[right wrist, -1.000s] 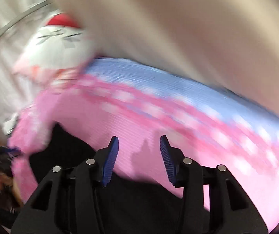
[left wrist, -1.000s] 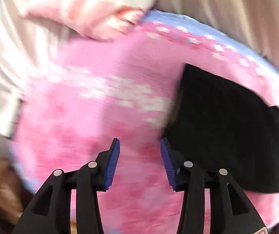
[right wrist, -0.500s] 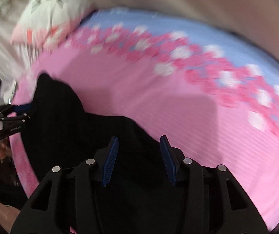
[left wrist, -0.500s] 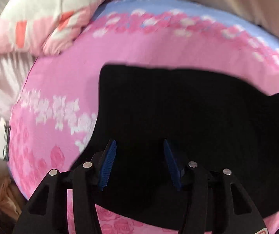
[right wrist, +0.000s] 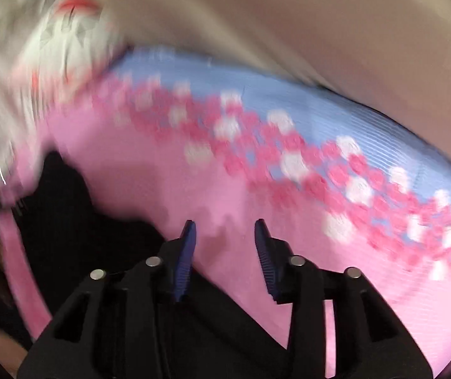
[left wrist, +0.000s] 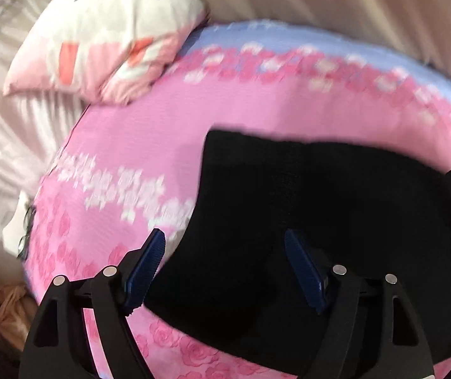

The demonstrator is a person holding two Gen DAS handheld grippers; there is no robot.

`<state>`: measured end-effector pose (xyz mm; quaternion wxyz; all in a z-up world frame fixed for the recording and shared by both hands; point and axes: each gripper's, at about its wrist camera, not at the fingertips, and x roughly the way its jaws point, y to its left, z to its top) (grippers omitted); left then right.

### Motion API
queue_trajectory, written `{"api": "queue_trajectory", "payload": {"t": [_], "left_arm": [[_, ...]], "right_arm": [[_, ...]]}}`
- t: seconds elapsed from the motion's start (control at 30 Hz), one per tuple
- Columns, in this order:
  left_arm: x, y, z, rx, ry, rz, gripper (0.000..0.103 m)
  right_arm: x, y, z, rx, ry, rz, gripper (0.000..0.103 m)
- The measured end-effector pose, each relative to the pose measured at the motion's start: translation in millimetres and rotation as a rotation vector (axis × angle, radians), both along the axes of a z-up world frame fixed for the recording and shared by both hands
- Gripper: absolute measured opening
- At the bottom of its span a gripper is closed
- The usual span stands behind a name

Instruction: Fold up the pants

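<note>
Black pants (left wrist: pixel 335 214) lie flat on a pink flowered bed sheet (left wrist: pixel 149 132), filling the centre and right of the left wrist view. My left gripper (left wrist: pixel 223 246) is open and empty, hovering over the pants' near left edge. In the right wrist view the pants (right wrist: pixel 77 233) lie at the lower left and run under the gripper body. My right gripper (right wrist: pixel 225 230) is open and empty over bare pink sheet (right wrist: pixel 335 268) just past the pants' edge. Both views are motion-blurred.
A white and pink cat-face pillow (left wrist: pixel 108 31) lies at the bed's far left corner, also in the right wrist view (right wrist: pixel 64 41). Beige curtains (left wrist: pixel 335 3) hang behind the bed. The sheet has a blue border (right wrist: pixel 288 101) along the far edge.
Both views have swung. The left gripper has opened wider and shifted left, so the pants sit more to the right. The right gripper has moved off the pants onto bare sheet.
</note>
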<state>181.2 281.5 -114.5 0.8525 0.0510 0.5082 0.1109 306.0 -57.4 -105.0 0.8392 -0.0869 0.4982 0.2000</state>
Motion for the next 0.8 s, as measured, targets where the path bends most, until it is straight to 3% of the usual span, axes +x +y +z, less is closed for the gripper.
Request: {"api": "queue_trajectory", "payload": {"t": [0.07,0.13,0.23,0.27,0.3,0.4,0.47,0.57,0.63,0.8], "left_arm": [[10,-8,11,-0.009,-0.037,-0.032,0.075],[29,-15,17,-0.009,-0.060,-0.053,0.077],[60,-17,2,0.042,-0.007,-0.049,0.077],[67,-15,-7,0.069,0.019,-0.042,0.079],[73,-10,-19,0.069,0.048,-0.041,0.080],[73,1,-33,0.013,0.045,-0.013,0.088],[70,4,-34,0.010,0.023,0.008,0.088],[66,2,-34,0.012,0.003,0.025,0.088],[66,1,-33,0.017,-0.002,0.023,0.088],[64,-2,-29,0.054,-0.010,-0.005,0.088]], "right_arm": [[-13,10,-25,-0.095,0.050,0.115,0.038],[-22,16,-39,-0.128,0.059,0.199,0.038],[-31,38,-57,-0.157,0.038,0.315,0.037],[-31,45,-57,-0.141,0.016,0.336,0.032],[-26,46,-54,-0.121,0.016,0.344,0.018],[-2,42,-55,-0.085,0.002,0.305,0.015],[18,25,-57,0.020,0.040,0.190,0.014],[11,18,-52,0.100,0.109,0.091,0.018],[-6,7,-39,0.209,0.115,0.008,0.020],[-17,19,-24,0.284,0.137,0.028,0.021]]}}
